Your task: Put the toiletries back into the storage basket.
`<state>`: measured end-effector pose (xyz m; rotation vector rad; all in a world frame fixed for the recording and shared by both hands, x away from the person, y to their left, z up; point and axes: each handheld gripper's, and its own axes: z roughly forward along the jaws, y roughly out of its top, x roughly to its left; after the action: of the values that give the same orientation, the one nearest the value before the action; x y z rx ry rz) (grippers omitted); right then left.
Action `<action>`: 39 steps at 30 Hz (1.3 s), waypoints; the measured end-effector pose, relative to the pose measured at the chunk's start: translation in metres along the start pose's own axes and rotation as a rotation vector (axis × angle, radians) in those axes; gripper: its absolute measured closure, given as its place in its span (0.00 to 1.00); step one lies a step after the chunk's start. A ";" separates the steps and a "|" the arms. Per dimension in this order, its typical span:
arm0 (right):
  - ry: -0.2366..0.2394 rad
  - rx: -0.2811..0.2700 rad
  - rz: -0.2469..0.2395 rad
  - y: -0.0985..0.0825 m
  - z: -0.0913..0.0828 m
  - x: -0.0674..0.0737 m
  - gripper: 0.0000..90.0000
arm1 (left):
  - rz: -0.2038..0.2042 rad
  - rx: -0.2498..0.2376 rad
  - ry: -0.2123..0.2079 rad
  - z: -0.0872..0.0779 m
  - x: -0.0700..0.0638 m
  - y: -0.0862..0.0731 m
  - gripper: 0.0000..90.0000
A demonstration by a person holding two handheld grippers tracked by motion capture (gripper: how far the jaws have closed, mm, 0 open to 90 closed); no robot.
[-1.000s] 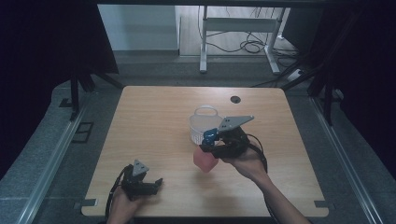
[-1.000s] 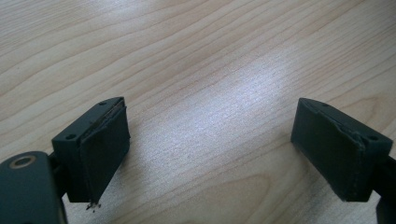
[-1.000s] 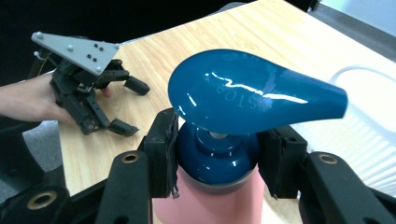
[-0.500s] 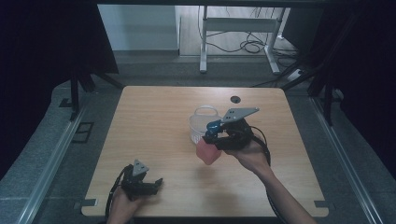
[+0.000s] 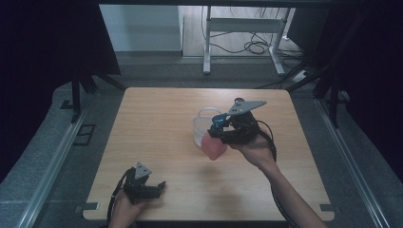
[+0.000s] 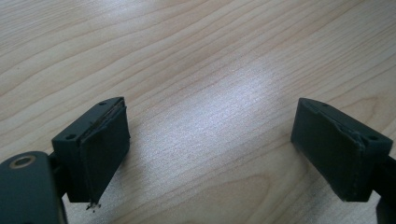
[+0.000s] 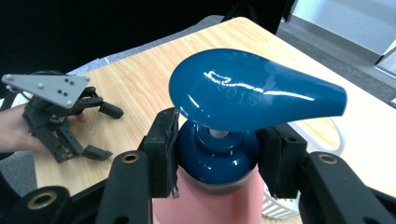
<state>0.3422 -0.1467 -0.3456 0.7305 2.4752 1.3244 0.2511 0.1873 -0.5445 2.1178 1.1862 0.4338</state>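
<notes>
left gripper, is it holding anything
No, the left gripper has its jaws spread wide over bare table.

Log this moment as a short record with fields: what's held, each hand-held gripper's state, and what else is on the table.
held item: pink pump bottle with blue pump head
right hand-held gripper: shut on the bottle's blue collar
left hand-held gripper: open, holds nothing, low over the wooden table
beside bottle: clear plastic container
far edge: small black object
</notes>
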 end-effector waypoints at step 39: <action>-0.122 -0.013 0.039 0.034 0.019 -0.048 0.58 | 0.001 -0.002 0.000 0.000 0.000 0.000 0.13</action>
<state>0.4013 -0.1430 -0.3288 0.8349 2.3658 1.2687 0.2513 0.1873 -0.5447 2.1169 1.1837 0.4356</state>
